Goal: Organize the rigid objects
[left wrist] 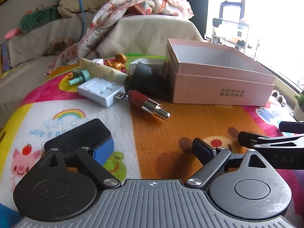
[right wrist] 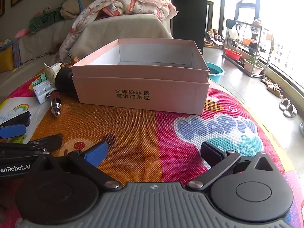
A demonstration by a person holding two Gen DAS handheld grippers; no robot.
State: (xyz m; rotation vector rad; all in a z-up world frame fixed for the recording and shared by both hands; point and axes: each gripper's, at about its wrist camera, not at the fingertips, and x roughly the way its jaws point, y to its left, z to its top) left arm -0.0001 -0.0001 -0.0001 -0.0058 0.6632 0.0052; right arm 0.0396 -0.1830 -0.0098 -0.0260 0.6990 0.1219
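Observation:
An open pink cardboard box stands on the colourful play mat, its inside looks empty. Left of it lies a small pile: a red and silver cylinder, a white battery charger, a cream tube, a green bottle, a gold figurine and a black cone-shaped object. My left gripper is open and empty, low over the mat short of the cylinder. My right gripper is open and empty, facing the box front.
A covered sofa with a blanket and plush toys runs behind the mat. To the right are bare floor, a teal basin, a metal rack and slippers by the window.

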